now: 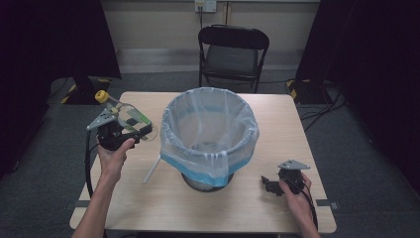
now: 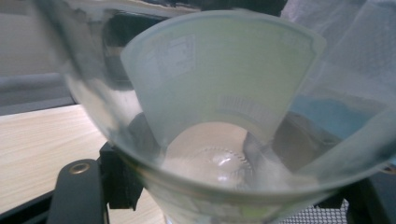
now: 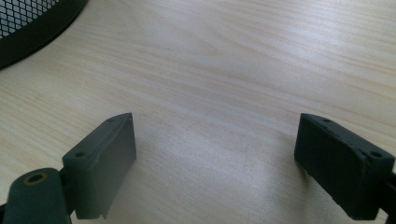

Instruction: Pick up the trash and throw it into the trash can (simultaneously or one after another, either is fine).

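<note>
**Bottle held up beside the bin**

On the left, the left gripper (image 1: 130, 130) is clenched around a clear plastic bottle with a yellow cap (image 1: 121, 113). The bottle is lifted off the light wooden table (image 1: 247, 203). It lies tilted, with the yellow cap pointing away to the far left and the bottom end pointing at the bin. In the left gripper view the clear bottle (image 2: 219, 121) sits very close, right between the black jaws, and a pale label shows through its wall. The person's left hand (image 1: 113, 157) holds this gripper near the left edge of the table.

Just to the right of the bottle stands a round black mesh bin lined with a see-through plastic bag with a blue edge (image 1: 210, 134). It sits in the middle of the table. The bottle is just beside its rim, not inside. A thin white stick (image 1: 152, 169) leans on the table by the bin's left side.

On the right, the right gripper (image 1: 267, 183) rests low on the table, well apart from the bin. Its jaws are spread wide with nothing between them. The right gripper view shows bare wood between the two black pads (image 3: 105, 158).

Behind the table stands a black folding chair (image 1: 233, 52).
</note>
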